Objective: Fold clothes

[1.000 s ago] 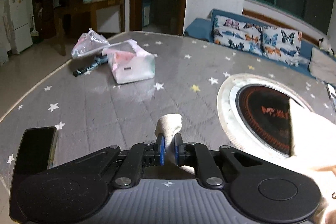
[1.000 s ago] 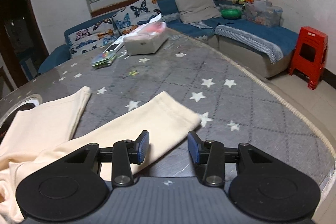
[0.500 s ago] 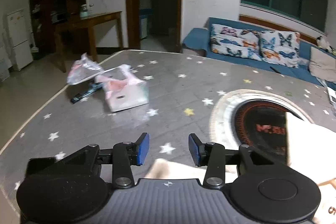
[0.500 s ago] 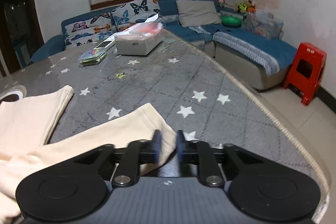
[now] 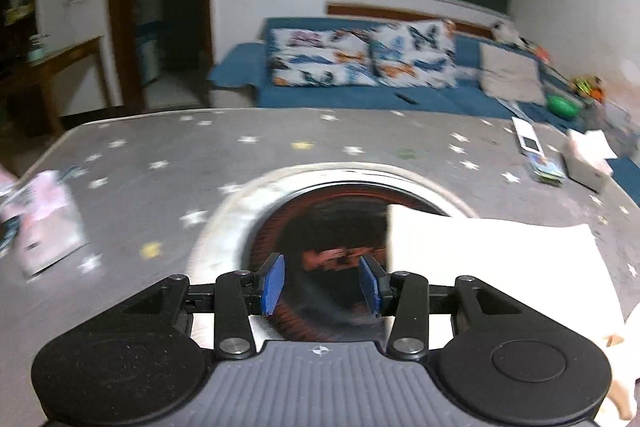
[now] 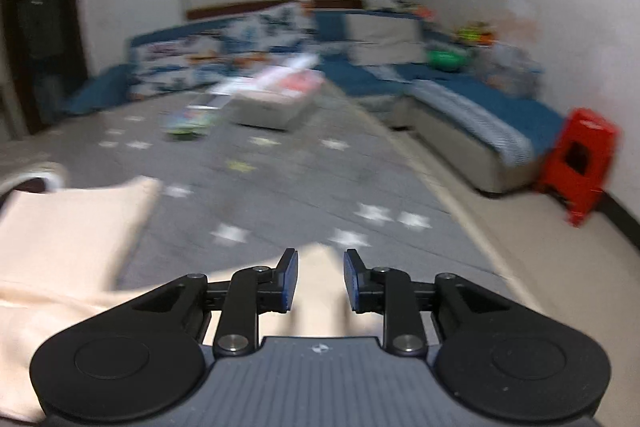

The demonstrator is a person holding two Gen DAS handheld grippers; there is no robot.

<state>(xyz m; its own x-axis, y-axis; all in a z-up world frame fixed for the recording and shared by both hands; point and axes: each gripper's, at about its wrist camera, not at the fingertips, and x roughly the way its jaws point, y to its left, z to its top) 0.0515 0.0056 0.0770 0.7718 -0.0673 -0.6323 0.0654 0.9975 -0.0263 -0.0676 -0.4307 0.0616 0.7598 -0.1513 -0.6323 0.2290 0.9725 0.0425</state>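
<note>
Right wrist: one cream garment [image 6: 72,227], two parted gripper fingers [image 6: 289,279].

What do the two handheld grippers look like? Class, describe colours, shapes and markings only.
The left gripper and right gripper look alike: black linkage arms with silver pivot screws, two round black discs at the sides, and a ribbed grey body bearing a small crosshair mark. Each ends in two flat fingers with blue pads. No cables or sleeves show.

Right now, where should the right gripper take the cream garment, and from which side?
Probably at the narrow leg end of the cream garment, lying flat between the open right gripper fingers. Come low from the near side, along the leg, pinching the free hem edge.
</note>
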